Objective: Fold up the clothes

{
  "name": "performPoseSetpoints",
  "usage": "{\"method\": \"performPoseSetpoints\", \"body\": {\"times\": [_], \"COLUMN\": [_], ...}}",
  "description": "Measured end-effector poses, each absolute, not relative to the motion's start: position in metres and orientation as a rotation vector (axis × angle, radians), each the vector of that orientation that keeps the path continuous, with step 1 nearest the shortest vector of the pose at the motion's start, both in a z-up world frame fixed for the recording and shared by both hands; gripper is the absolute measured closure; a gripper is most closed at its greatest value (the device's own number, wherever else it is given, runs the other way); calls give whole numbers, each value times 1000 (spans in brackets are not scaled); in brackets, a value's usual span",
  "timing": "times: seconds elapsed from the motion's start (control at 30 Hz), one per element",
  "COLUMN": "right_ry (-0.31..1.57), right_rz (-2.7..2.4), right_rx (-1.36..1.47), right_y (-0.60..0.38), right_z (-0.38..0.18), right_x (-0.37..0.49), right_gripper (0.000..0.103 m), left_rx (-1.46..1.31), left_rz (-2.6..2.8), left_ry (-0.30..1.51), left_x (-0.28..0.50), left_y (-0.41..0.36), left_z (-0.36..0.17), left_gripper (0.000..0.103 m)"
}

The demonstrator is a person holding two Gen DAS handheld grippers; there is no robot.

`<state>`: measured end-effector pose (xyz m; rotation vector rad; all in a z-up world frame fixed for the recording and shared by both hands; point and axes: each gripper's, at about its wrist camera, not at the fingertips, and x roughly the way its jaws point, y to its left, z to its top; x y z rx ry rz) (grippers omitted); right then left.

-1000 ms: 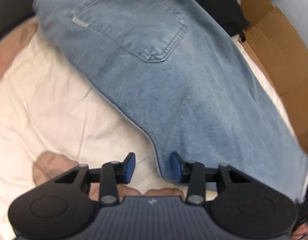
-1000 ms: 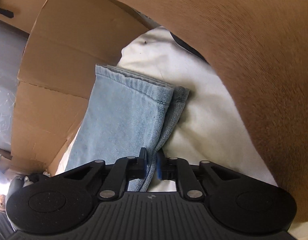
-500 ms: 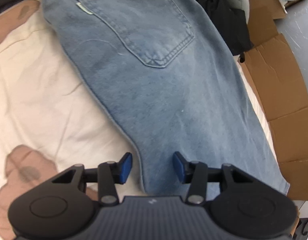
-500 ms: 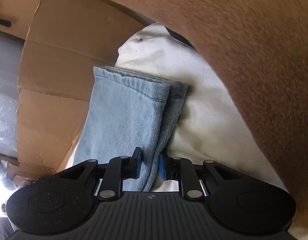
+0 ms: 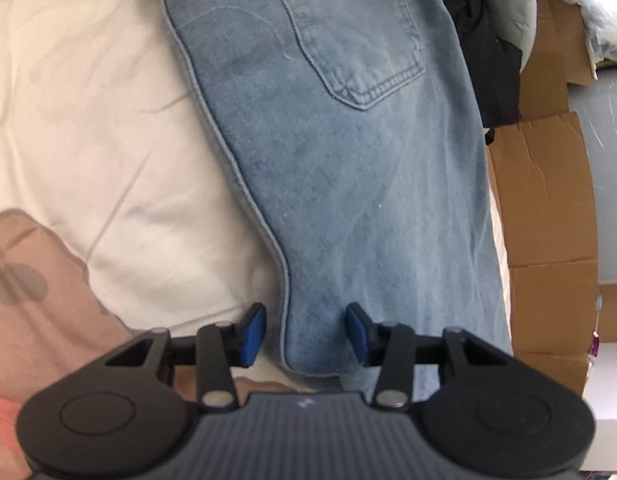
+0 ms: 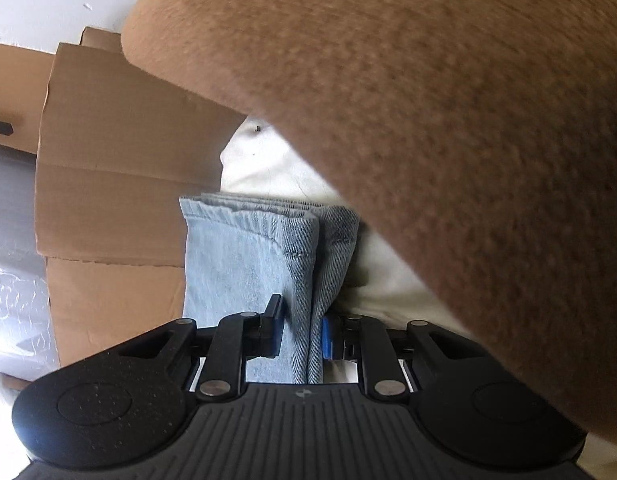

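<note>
The jeans (image 5: 348,184) lie flat on a cream bedsheet (image 5: 108,140), folded lengthwise so that the legs stack one on the other. In the left wrist view their long axis runs from the top of the frame, where a back pocket (image 5: 356,32) faces up, down toward the gripper, leaning slightly to the right. The curved crotch seam forms the left edge. Cardboard (image 5: 548,220) borders the sheet on the right, and dark clothing is heaped beyond the pocket end.

The left gripper (image 5: 305,332) tilts steeply down over the seam edge. Its blue pads (image 5: 253,334) stand well apart, one over the sheet and one over denim, with the edge of the jeans between them but not pinched.

In the right wrist view the hem end (image 6: 260,220) of the stacked legs points away from the camera, toward a cardboard box (image 6: 120,152). The right gripper (image 6: 302,334) points along the legs, angled down. Its pads are close together with the folded side edge of the legs between them; whether they press the denim I cannot tell. A brown sleeve (image 6: 448,120) fills the upper right of that view.
</note>
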<state>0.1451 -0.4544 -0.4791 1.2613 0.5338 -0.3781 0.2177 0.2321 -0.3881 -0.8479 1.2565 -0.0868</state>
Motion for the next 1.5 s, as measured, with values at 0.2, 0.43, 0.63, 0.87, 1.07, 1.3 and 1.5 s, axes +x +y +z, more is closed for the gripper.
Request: {"method": "performPoseSetpoints", "body": {"times": [0.2, 0.43, 0.63, 0.87, 1.07, 1.3, 1.5], "right_ry": [504, 442, 448, 483, 531, 553, 573], "right_rz": [-378, -399, -384, -359, -331, -333, -351], "right_rx": [1284, 1325, 1327, 1327, 1338, 1360, 1357], "right_y": [-455, -456, -454, -449, -447, -438, -431], "right_z": [-483, -486, -474, -446, -425, -399, -376], "right_x": [151, 156, 155, 154, 150, 130, 96], "right_gripper": [79, 82, 97, 97, 97, 97, 97], "left_rx": [-827, -780, -667, -574, -536, -437, -382], "left_rz": [-125, -119, -111, -127, -113, -91, -99], "left_ry": [1253, 1259, 1298, 1330, 1308, 1358, 1372], "left_x": [216, 214, 224, 242, 256, 251, 236], "left_y": [219, 225, 218, 215, 214, 213, 209], "left_z": [-393, -388, -369, -329, -295, -267, -259], "left_gripper": [57, 76, 83, 85, 85, 85, 85]}}
